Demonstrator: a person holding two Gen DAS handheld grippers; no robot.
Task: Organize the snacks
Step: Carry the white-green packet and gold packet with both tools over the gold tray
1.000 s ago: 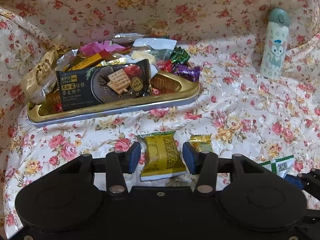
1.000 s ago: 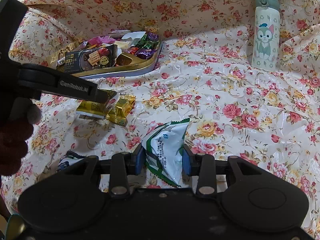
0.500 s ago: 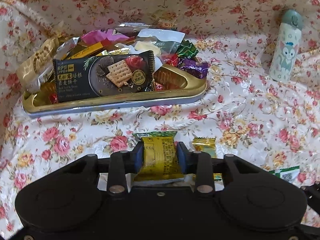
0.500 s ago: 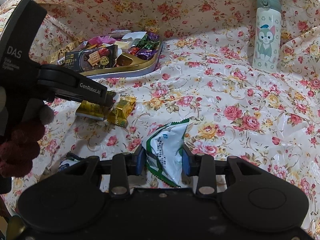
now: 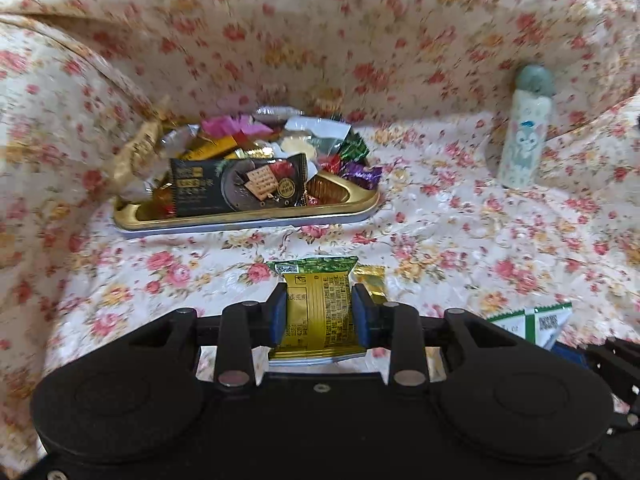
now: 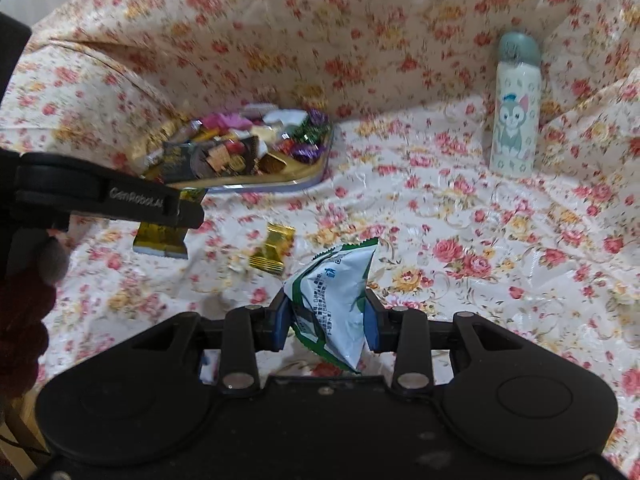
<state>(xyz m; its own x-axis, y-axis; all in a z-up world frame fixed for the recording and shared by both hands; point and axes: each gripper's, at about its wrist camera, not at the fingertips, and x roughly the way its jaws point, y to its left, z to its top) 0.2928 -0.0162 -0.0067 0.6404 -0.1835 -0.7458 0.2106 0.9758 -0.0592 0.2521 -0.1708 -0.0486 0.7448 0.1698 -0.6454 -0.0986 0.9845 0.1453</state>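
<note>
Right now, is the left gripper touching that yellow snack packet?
Touching. In the left wrist view, both blue pads of the left gripper press the sides of the yellow packet, which is clamped between them.

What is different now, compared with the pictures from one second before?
The left tool has just been closing and now grips the yellow snack packet, lifted off the cloth. The right tool already held the white-and-green packet and has raised it too. The small gold candy stays on the floral cloth; the gold tray and cat bottle are unmoved.
</note>
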